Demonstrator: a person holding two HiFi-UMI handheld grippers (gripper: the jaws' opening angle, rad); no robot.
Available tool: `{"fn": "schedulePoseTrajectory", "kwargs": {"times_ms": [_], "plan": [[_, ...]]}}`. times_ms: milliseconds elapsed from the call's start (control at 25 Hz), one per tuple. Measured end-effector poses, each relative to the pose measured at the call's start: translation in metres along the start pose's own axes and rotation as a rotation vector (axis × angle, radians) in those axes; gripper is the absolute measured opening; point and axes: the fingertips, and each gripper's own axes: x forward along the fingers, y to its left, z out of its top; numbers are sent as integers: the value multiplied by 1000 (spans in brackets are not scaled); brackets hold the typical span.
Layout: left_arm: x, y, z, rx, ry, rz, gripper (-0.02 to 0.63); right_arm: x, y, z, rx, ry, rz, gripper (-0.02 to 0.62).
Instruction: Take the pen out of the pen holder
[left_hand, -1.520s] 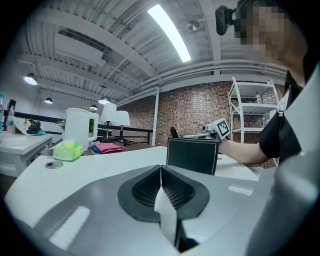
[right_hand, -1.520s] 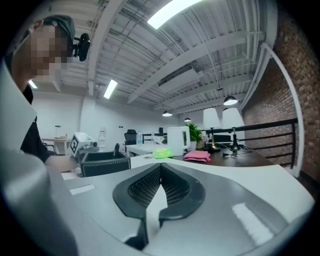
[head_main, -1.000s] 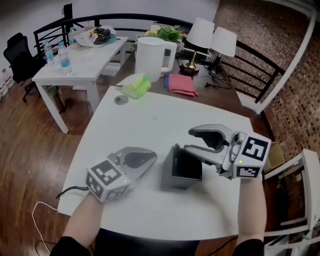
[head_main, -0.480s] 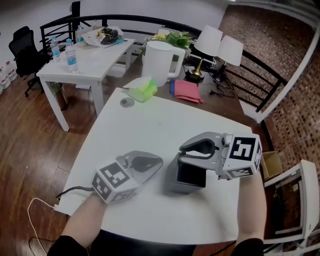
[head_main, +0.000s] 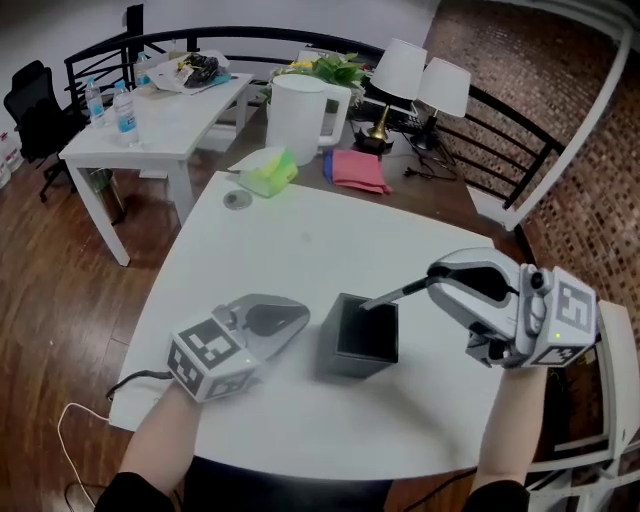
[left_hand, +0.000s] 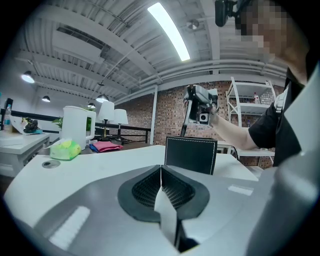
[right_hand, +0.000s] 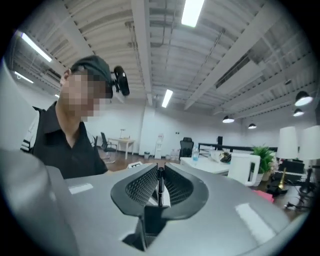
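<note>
A black square pen holder (head_main: 362, 335) stands on the white table (head_main: 290, 250). My right gripper (head_main: 432, 281) hangs above and to the right of it, and its jaws are closing on a thin black pen (head_main: 393, 294). The pen slants down to the left, with its lower end at the holder's mouth. In the right gripper view the pen (right_hand: 160, 187) sits upright between the pads. From the left gripper view, the holder (left_hand: 191, 155) and the raised right gripper (left_hand: 200, 102) with the pen (left_hand: 184, 125) lie straight ahead. My left gripper (head_main: 300, 322) rests shut on the table left of the holder, holding nothing.
At the table's far edge sit a green tissue pack (head_main: 262, 172), a round disc (head_main: 237, 200) and a pink cloth (head_main: 357, 170). Behind them are a white jug (head_main: 300, 115) and two lamps (head_main: 420, 75). A white chair (head_main: 600, 400) stands at the right.
My right gripper went from open over the holder to closed on the pen. It rose and moved right, drawing the pen up. The left gripper stayed put.
</note>
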Motion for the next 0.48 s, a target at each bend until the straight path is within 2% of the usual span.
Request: {"fn": "schedulePoseTrajectory", "kwargs": {"times_ms": [120,200,360,480], "plan": [[0,0,-1,-8,2,0,3,-58,-1,24,71,-153,-67,55],[-1,0,0,-8,0,-3,5,-91,-2,13,170,-180,-59,55],[-3,2,1,-17,-3,5,4,-108,-16,-64,512,-118,-26,55],[-4,3,3,-16,-5,9,4,-94,-36,-133,755,-16,-52,55]]}}
